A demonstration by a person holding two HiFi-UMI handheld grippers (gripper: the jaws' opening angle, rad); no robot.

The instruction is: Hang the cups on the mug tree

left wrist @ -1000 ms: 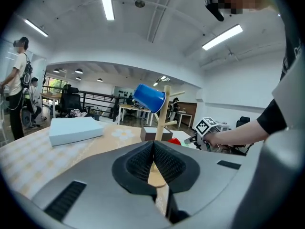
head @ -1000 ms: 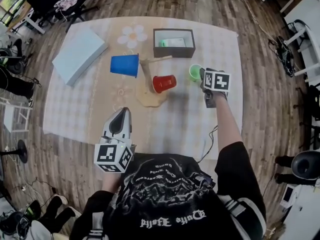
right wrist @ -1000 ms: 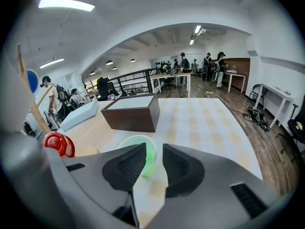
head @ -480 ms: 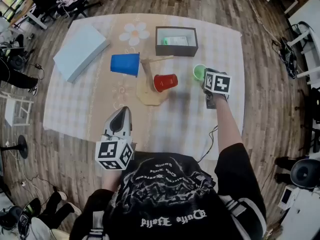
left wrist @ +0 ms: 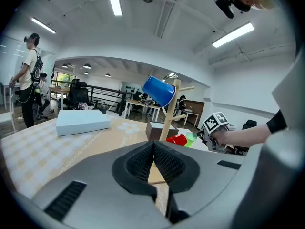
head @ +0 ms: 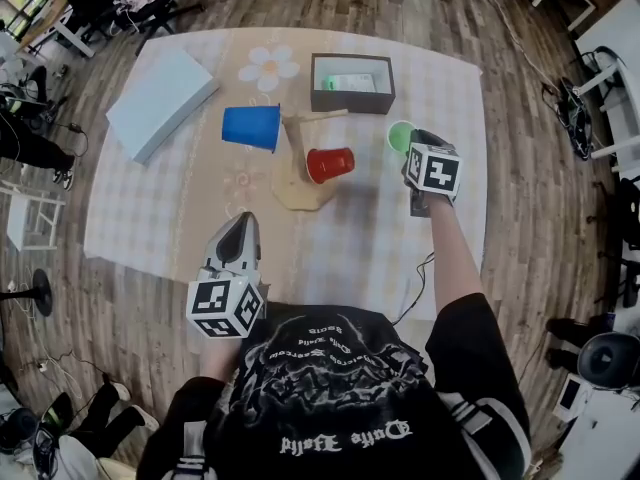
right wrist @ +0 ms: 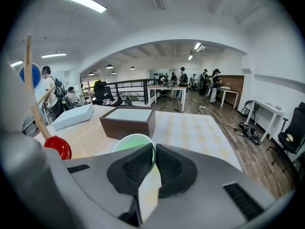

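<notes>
Green cup [head: 400, 136]: pale green with a white-looking rim. It sits at the right of the table [head: 170, 218], just right of the mug tree [head: 300, 193] and in front of the brown box [head: 350, 101]. I can't tell whether it is resting on the cloth or just off it.
Right gripper [head: 412, 148]: its jaws have just been closing and are now clamped on the green cup's near rim.
Left gripper [head: 242, 226]: jaws pressed together with nothing in them. It is held over the near edge of the table, well apart from the tree.
Blue cup [head: 250, 127]: hangs on the tree's left side, tipped on its side.
Red cup [head: 330, 164]: hangs on the tree's right side, close to the green one.
Count, cups: three, one each of blue, red and green. Two are on the tree and one is in the jaws.
Count, other: one wooden tree, one brown box, one flat light-blue box [head: 160, 103] and two grippers.
Head view only: the whole layout, with a flower print [head: 267, 69] on the cloth behind the blue cup.
Left gripper view only: height. The blue cup [left wrist: 158, 89] sits near the top of the tree [left wrist: 170, 109], the red cup [left wrist: 177, 140] low down, and the right gripper [left wrist: 206, 136] is off to the side.
Right gripper view only: the grip itself [right wrist: 154, 149], with the green cup [right wrist: 133, 142] caught by its rim between the pads. In the head view the marker cube covers this.
</notes>
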